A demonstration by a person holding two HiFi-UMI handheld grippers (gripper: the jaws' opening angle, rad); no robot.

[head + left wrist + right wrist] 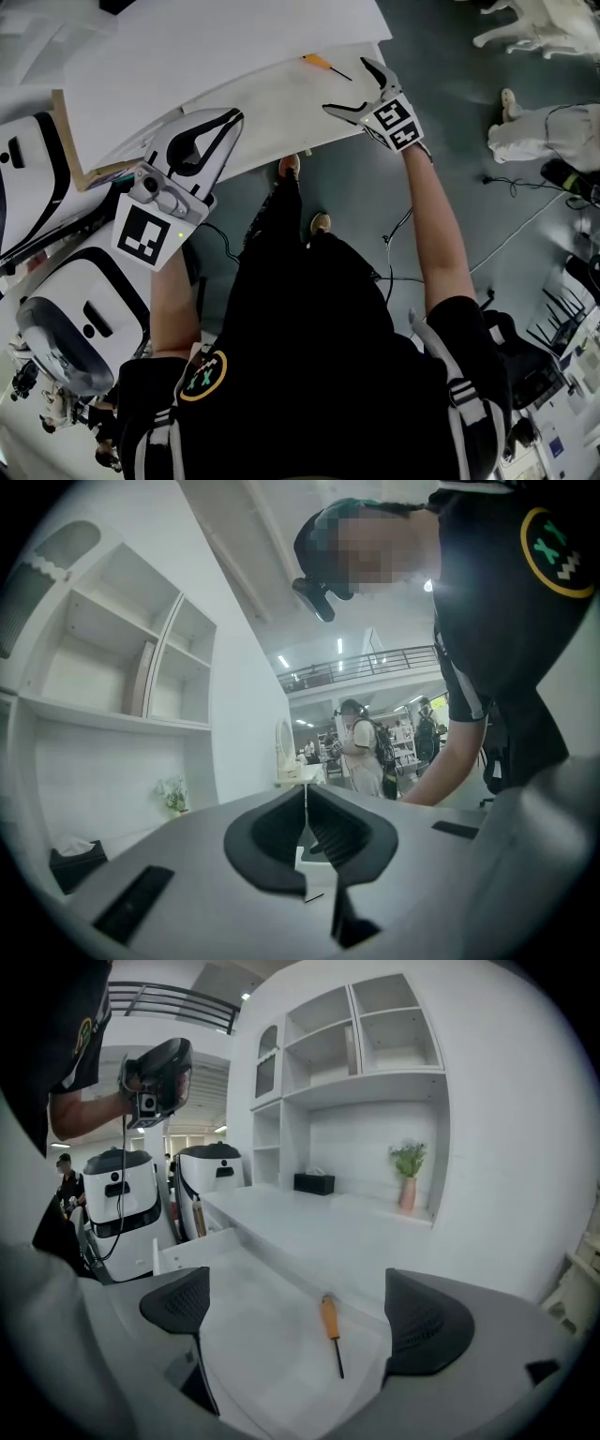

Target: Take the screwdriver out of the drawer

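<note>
An orange-handled screwdriver [330, 1321] with a thin dark shaft lies on the floor of the open white drawer [192, 1249], near its back under the desk edge. In the head view the screwdriver [323, 64] lies just beyond my right gripper [361, 92]. That right gripper [300, 1314] is open and hovers over the drawer [272, 108], its jaws wide apart on either side of the tool without touching it. My left gripper [232, 118] is held up over the drawer's left part. Its jaws meet at the tips with nothing between them, so the left gripper [305, 797] is shut.
A white desktop [309, 1218] runs above the drawer, with a black tissue box [314, 1183] and a potted plant [408, 1177] at the wall. Wall shelves [361, 1044] hang overhead. Two white machines [66, 309] stand to the left. Cables [525, 192] cross the floor at the right.
</note>
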